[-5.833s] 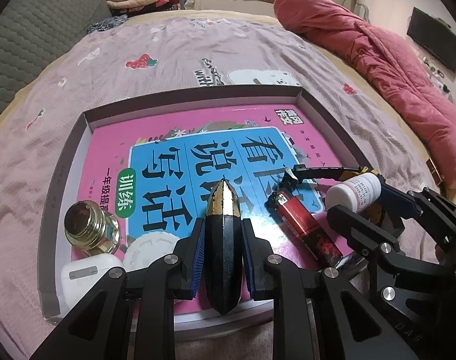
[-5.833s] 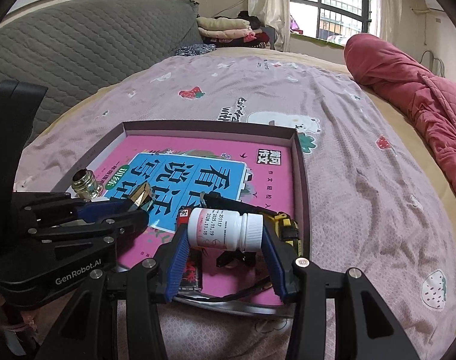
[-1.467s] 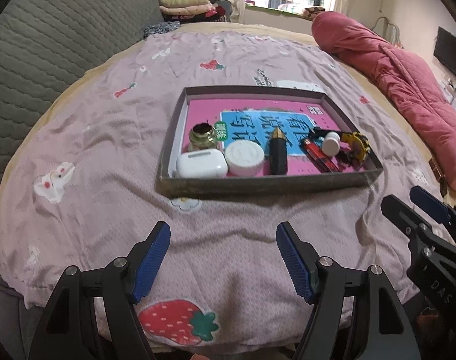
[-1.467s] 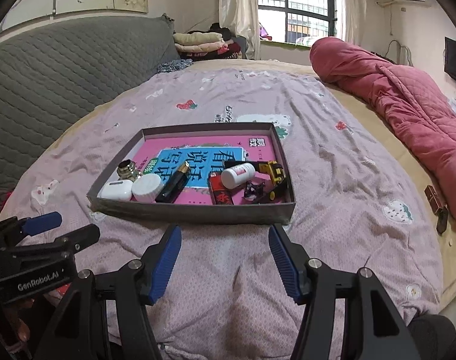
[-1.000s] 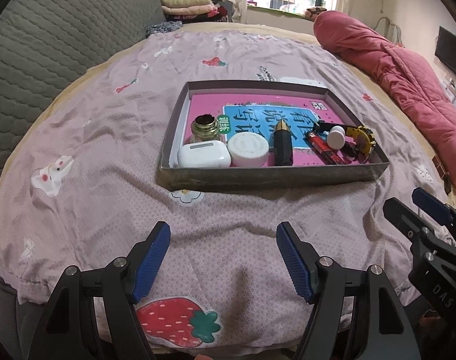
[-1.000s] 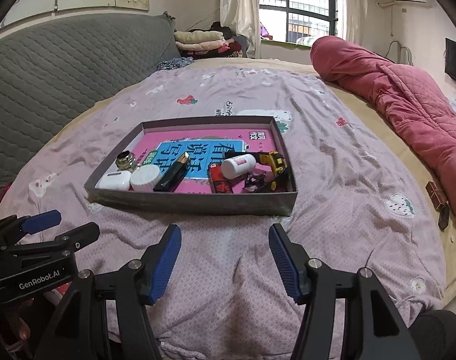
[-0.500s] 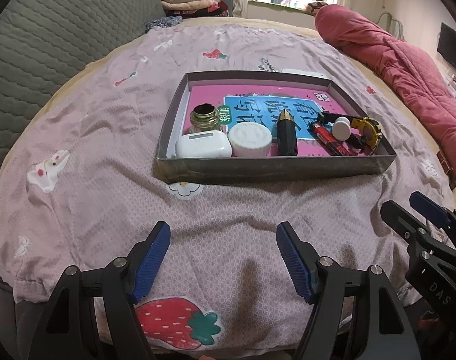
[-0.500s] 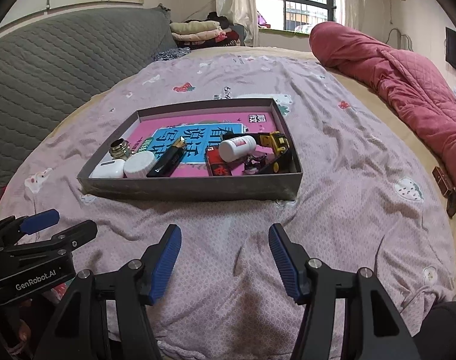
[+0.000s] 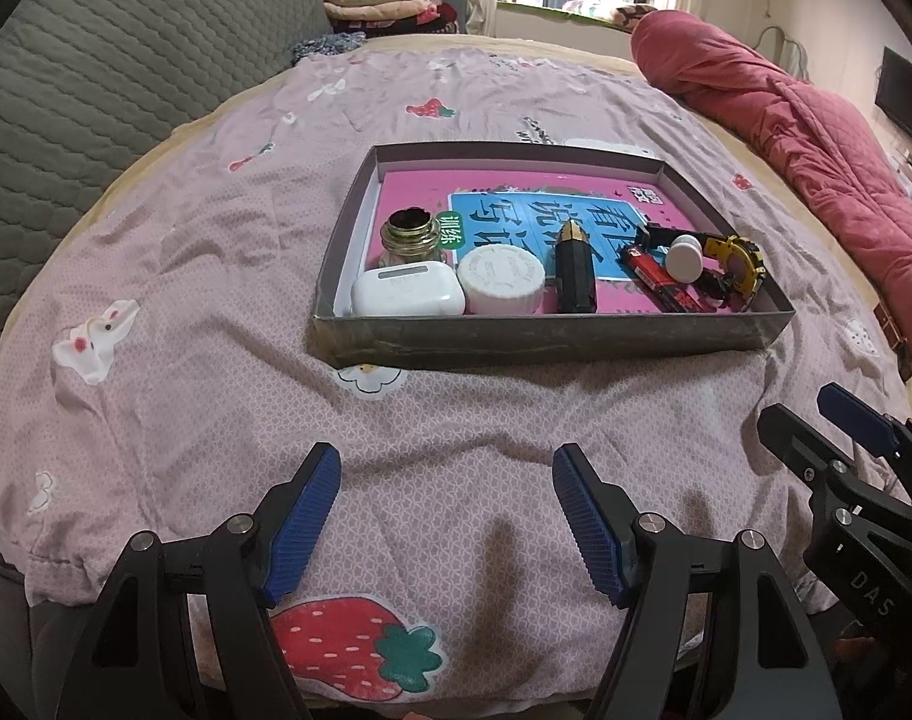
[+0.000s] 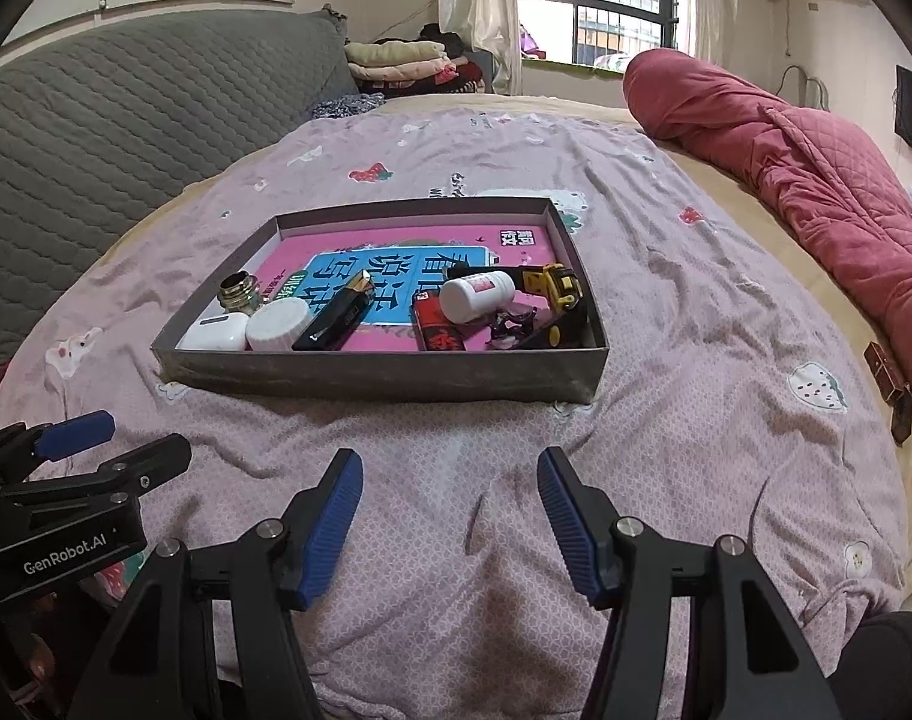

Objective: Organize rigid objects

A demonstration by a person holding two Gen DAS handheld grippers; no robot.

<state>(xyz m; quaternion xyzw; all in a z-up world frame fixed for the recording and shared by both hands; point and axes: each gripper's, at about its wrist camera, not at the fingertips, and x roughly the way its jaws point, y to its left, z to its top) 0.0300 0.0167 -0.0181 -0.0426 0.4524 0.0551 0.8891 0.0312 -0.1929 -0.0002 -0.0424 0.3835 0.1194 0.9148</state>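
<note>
While both the left gripper (image 9: 446, 483) and right gripper (image 10: 450, 483) hang spread and empty, the tray (image 9: 546, 342) sits apart. Its near wall cuts off the lighter (image 10: 435, 333).

Soft daylight from the far window (image 10: 594, 0); frames sharp; fisheye bending, dark vignetted corners.

A bed (image 9: 228, 276) with a pink strawberry-print sheet bears a shallow grey box (image 9: 552, 343) and a red quilt (image 9: 816, 138).

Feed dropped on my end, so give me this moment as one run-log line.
left gripper: jaws open, empty | right gripper: jaws open, empty | shallow grey cardboard tray: on bedspread, small items inside | stage: both grippers short of tray
</note>
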